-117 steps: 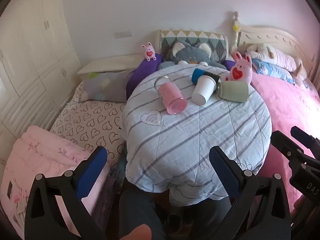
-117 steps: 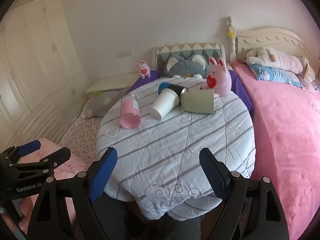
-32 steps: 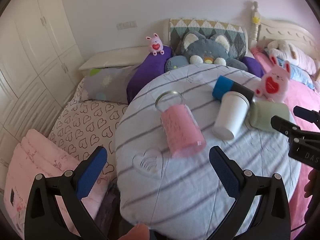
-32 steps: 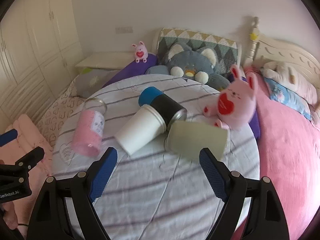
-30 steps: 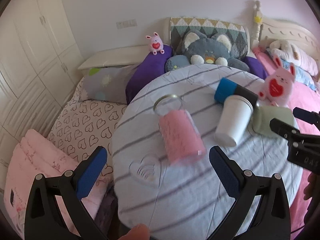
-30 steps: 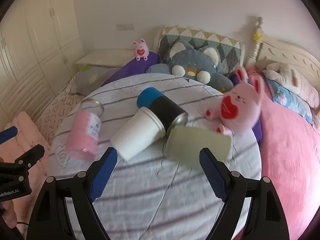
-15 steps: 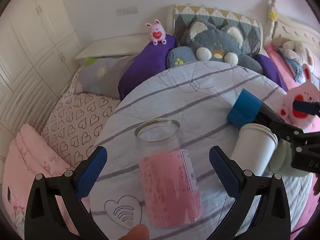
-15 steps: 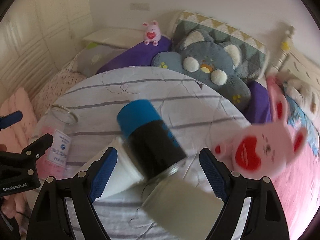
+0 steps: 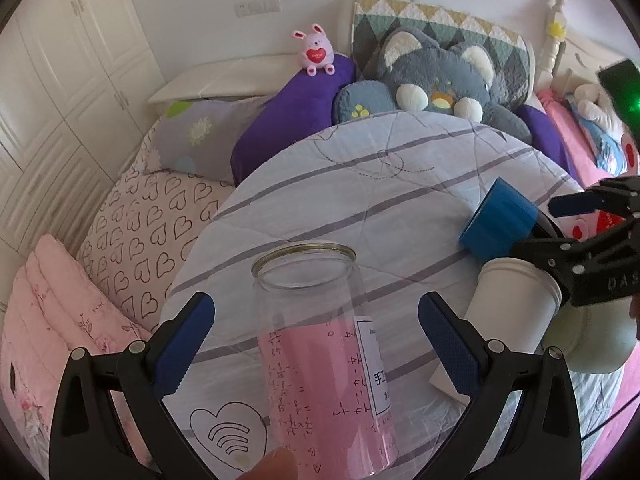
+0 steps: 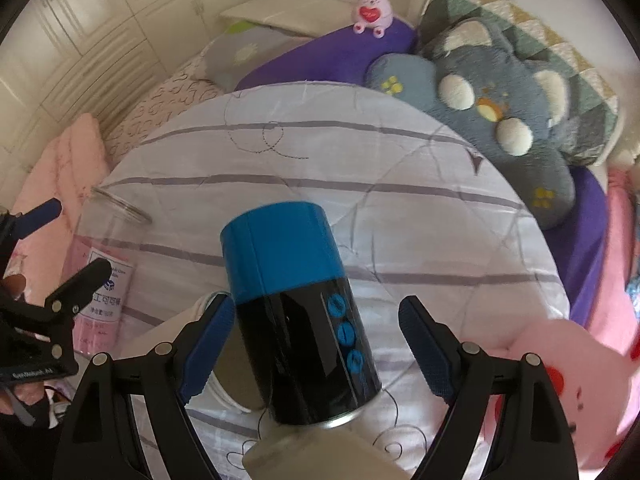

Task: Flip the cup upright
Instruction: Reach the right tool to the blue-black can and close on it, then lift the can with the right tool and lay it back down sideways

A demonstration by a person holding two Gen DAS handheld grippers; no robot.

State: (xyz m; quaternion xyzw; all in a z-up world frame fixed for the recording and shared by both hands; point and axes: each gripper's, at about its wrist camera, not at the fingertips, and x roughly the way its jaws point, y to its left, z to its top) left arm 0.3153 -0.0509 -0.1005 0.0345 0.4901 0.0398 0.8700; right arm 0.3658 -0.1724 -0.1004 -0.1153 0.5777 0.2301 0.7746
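A clear glass jar with a pink paper lining (image 9: pixel 320 360) lies on its side on the striped round table (image 9: pixel 400 200), its open mouth pointing away. My left gripper (image 9: pixel 316 344) is open, one finger on each side of the jar. A black cup with a blue end (image 10: pixel 296 308) lies on its side between the open fingers of my right gripper (image 10: pixel 316 348); it also shows in the left wrist view (image 9: pixel 496 220). A white cup (image 9: pixel 516 312) and a pale green cup (image 10: pixel 320 456) lie beside it.
A pink rabbit toy (image 10: pixel 560 380) sits at the table's right edge. A grey bear cushion (image 9: pixel 436 68), a purple pillow (image 9: pixel 296 116) and a small rabbit toy (image 9: pixel 316 50) lie behind the table. Pink folded bedding (image 9: pixel 52 320) lies to the left.
Both grippers have moved forward and down over the table. The left now straddles the pink jar and the right straddles the black and blue cup. Both stay open.
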